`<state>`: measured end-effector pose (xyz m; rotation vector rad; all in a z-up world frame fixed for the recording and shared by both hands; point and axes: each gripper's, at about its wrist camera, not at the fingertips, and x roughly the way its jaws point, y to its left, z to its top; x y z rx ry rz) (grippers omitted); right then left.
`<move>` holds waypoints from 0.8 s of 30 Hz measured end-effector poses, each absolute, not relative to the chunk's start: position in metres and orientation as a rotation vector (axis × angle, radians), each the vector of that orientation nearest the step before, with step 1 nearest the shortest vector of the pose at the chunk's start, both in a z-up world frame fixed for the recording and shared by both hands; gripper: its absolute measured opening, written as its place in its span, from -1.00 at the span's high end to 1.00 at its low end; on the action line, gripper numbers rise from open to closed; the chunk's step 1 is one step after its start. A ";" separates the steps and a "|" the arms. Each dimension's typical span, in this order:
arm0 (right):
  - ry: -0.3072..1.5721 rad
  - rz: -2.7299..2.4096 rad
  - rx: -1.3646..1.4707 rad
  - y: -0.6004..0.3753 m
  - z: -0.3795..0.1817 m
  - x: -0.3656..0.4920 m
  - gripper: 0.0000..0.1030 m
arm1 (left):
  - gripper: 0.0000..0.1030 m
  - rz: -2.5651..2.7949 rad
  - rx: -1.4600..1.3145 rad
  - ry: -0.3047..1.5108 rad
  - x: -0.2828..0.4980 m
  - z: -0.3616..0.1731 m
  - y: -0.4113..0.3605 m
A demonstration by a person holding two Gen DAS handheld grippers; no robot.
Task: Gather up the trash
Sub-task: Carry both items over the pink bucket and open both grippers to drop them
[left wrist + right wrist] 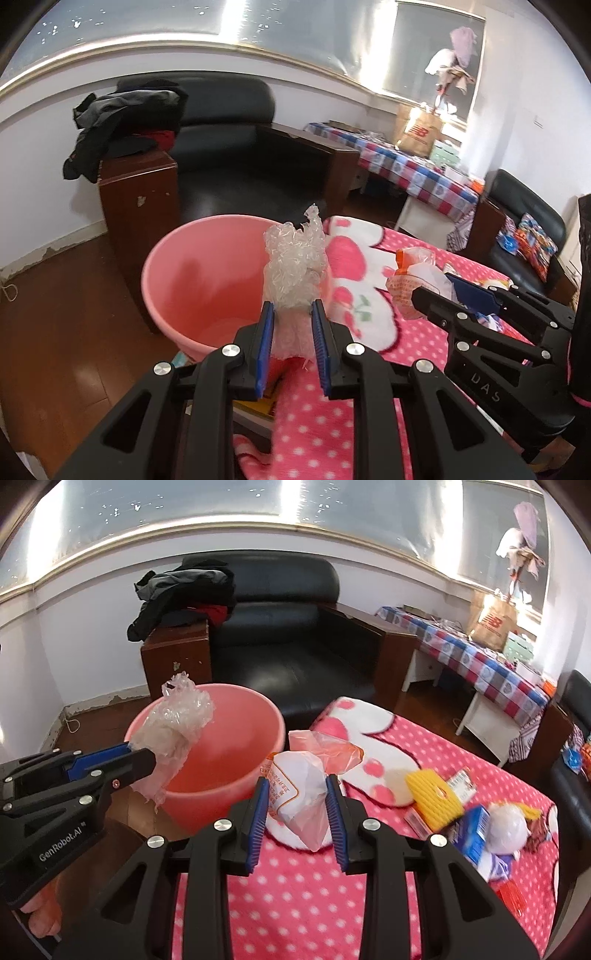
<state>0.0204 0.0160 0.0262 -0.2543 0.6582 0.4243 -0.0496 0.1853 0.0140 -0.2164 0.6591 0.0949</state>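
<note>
The left claw [291,325] is clamped on one crumpled wad of clear bubble wrap [293,258], glossy and wrinkled, its blue pads pressing both sides. In the left wrist view the wad stands at 12 o'clock from the claw, over the right rim of the one pink bucket [192,273]. The right claw [297,805] is clamped on one plastic bag [303,779], thin pinkish film around a white wad, with orange print on its left face. In the right wrist view the bag sits at centre, above the near edge of the pink polka-dot blanket [295,897], with the bucket at 10 o'clock from it. At 3 o'clock on the blanket lies a small heap: one yellow ribbed piece [434,797], one blue box [474,829], one white ball [506,830]. Two claws, two pieces of trash held.
</note>
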 end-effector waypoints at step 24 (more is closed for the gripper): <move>0.765 0.493 -0.276 0.087 -0.005 0.080 0.38 | 0.61 0.219 -0.211 0.736 0.004 -0.019 0.245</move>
